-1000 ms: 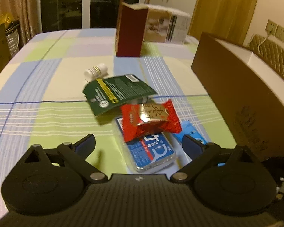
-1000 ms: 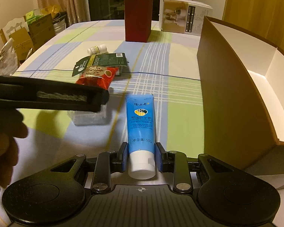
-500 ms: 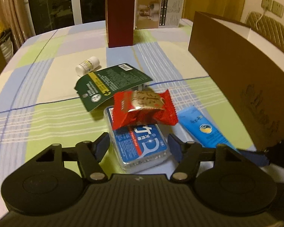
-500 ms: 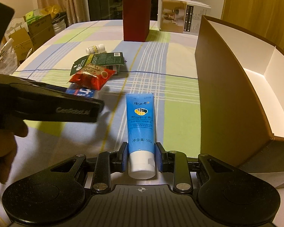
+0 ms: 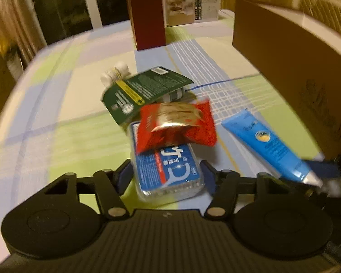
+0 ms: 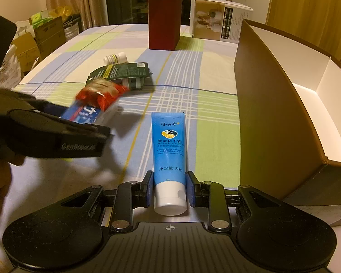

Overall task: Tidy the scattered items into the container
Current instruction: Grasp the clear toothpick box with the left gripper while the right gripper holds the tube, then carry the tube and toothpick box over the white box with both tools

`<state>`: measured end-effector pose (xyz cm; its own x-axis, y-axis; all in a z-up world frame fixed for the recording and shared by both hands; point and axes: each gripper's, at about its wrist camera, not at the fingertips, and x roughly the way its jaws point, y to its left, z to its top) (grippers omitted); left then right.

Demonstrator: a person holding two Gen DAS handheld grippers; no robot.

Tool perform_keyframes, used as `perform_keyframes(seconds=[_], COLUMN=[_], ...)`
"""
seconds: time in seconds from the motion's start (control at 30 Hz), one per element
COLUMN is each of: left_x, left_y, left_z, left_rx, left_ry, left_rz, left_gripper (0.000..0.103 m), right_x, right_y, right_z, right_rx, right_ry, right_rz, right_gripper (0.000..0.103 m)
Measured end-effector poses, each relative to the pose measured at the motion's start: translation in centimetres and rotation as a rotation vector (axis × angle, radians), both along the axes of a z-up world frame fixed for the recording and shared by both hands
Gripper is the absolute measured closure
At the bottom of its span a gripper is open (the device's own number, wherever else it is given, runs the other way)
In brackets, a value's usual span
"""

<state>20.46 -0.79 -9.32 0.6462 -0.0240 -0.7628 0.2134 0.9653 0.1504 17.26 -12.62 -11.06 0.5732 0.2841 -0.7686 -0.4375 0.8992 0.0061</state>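
My left gripper [image 5: 167, 175] has its jaws closing around a clear floss-pick box with a blue label [image 5: 170, 170]; the pads touch both its sides. A red snack packet [image 5: 177, 125] rides on that box. In the right wrist view the box [image 6: 84, 113] is tilted up off the cloth. Behind lie a dark green packet [image 5: 143, 91] and a small white bottle [image 5: 114, 72]. My right gripper [image 6: 169, 188] is shut on the cap end of a blue hand cream tube [image 6: 169, 145], which lies flat. The brown container [image 6: 272, 91] with a white inside stands to the right.
A dark red box [image 6: 163, 20] and a white printed box [image 6: 218, 20] stand at the table's far end. Cardboard boxes and bags [image 6: 41, 36] sit beyond the left edge. A person's hand [image 6: 0, 182] holds the left gripper. The checked tablecloth [image 6: 193, 79] covers the table.
The left jaws have come in from wide apart to the sides of the floss-pick box, the wrist has rolled, and the box with the red packet has tipped up. The right gripper kept still.
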Motion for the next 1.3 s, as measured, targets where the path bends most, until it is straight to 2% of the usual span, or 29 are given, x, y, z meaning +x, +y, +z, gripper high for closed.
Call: perform_keyframes(seconds=[0.07,0.17,0.47,0.77,0.97,1.3], left_x=[-0.4,-0.3,-1.2,-4.4,-5.6,-5.5], left_y=[0.0,0.7,2.3,3.1,2.4,2.5], left_z=[0.3,0.3,0.8,2.4,2.1,2.0], left_rx=[0.048,0.060,-0.022,-0.111,-0.125,-0.148], left_ry=[-0.021,-0.006,0.027,0.042,0.057,0.055], left_rz=[-0.007,0.022,0.079,0.134,0.125,0.131], left_gripper=[0.049,0.049,0.050,0.050,0.050,0.050], right_x=[0.0,-0.2,-0.5,-1.4,-1.7,-2.2], right_y=[0.0,-0.1,-0.1,-0.6,-0.3,0.2], right_z=[0.0,0.1,0.7,1.6,0.4,0.2], right_rx=[0.001,0.005,0.020,0.024,-0.013,-0.056], right_ry=[0.002,0.005,0.003,0.013,0.033,0.007], right_rz=[-0.001,-0.004,-0.003,-0.008,0.009,0.031], right_gripper=[0.071,0.071,0.071,0.071,0.071,0.071])
